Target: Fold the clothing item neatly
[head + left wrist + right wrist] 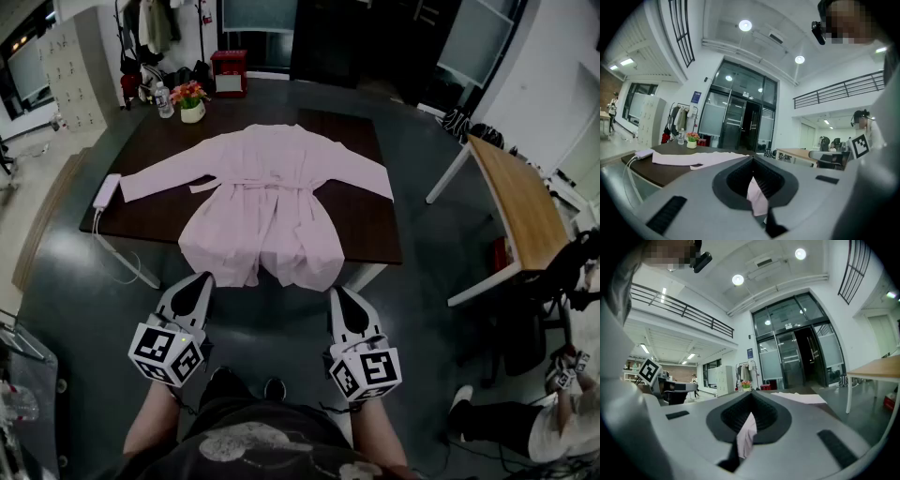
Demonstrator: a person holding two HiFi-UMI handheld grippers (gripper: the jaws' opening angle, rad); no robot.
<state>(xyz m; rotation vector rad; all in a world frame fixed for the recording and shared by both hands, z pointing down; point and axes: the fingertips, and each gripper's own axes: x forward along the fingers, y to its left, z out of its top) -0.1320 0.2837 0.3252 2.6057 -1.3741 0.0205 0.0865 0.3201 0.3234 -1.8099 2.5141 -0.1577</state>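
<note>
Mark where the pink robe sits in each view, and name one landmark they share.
Head view: pink robe spread on the dark table, upper centre.
Left gripper view: sleeve at left middle; hem pinched between the jaws.
Right gripper view: edge right of centre; hem pinched likewise.
Shared landmark: potted flowers.

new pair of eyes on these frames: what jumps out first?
A pink robe lies spread flat with its sleeves out, covering most of the dark table, and its hem hangs over the near edge. At that hem the left gripper and the right gripper are each shut on a pinch of the pink fabric. A flower pot stands at the table's far left corner.
</note>
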